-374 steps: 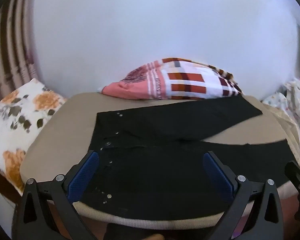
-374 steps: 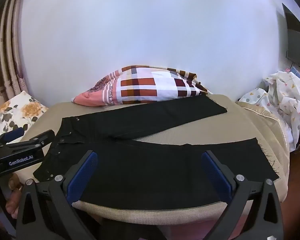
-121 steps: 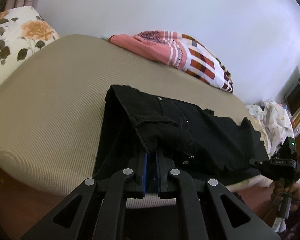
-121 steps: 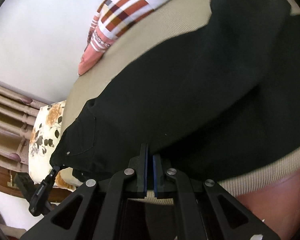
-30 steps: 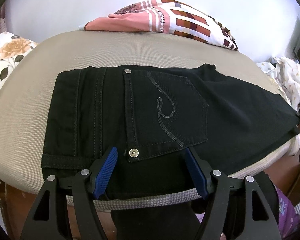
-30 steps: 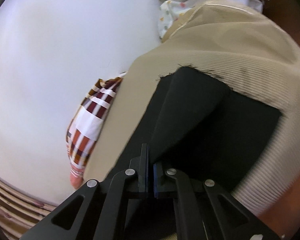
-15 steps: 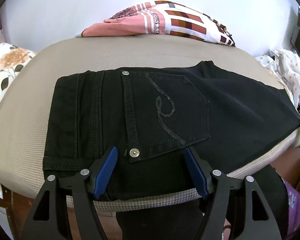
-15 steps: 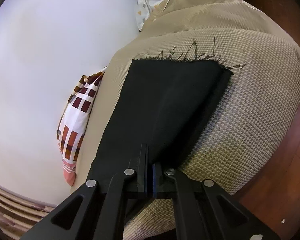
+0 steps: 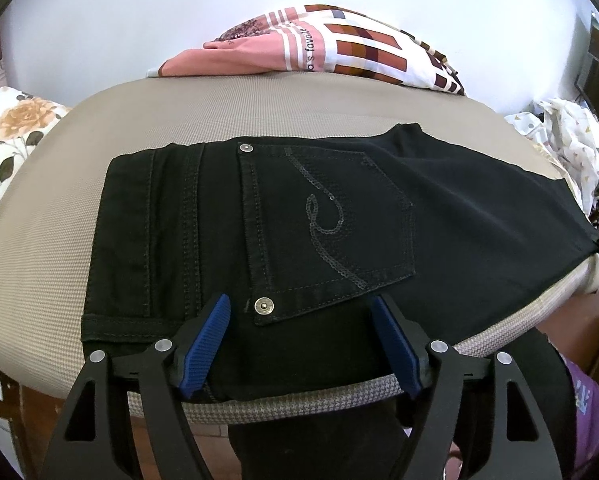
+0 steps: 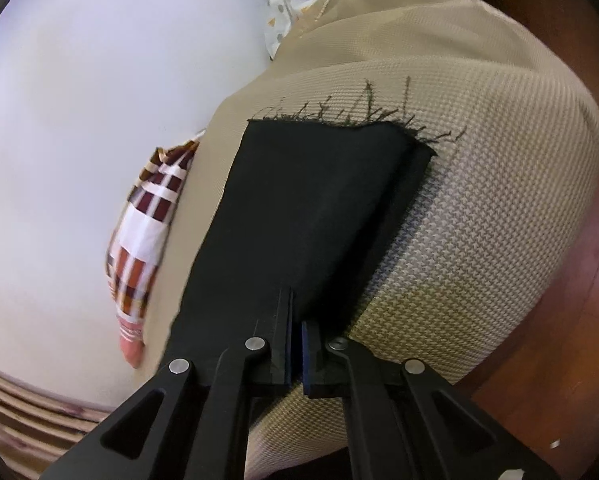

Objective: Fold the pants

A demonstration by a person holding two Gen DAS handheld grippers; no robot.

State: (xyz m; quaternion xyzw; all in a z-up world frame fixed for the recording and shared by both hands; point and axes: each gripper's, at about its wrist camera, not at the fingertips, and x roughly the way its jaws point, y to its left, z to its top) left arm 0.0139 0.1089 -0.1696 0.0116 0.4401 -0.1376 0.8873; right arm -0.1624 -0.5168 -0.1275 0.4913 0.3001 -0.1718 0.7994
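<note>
Along the near edge of the beige woven mattress (image 9: 59, 216), black denim pants (image 9: 299, 216) lie folded leg over leg, back pocket up. Over the waist end, the left tool (image 9: 303, 340) is opening, pads clear of the cloth. Near the frayed hems, the right tool (image 10: 295, 340) is clamped on the pants.

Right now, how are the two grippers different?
The left gripper is opening, its blue fingers wide apart over the pants near the pocket, gripping nothing. The right gripper is shut tight, pinching the pants' leg near the frayed end. Both are black with blue pads and point down at the bed.
</note>
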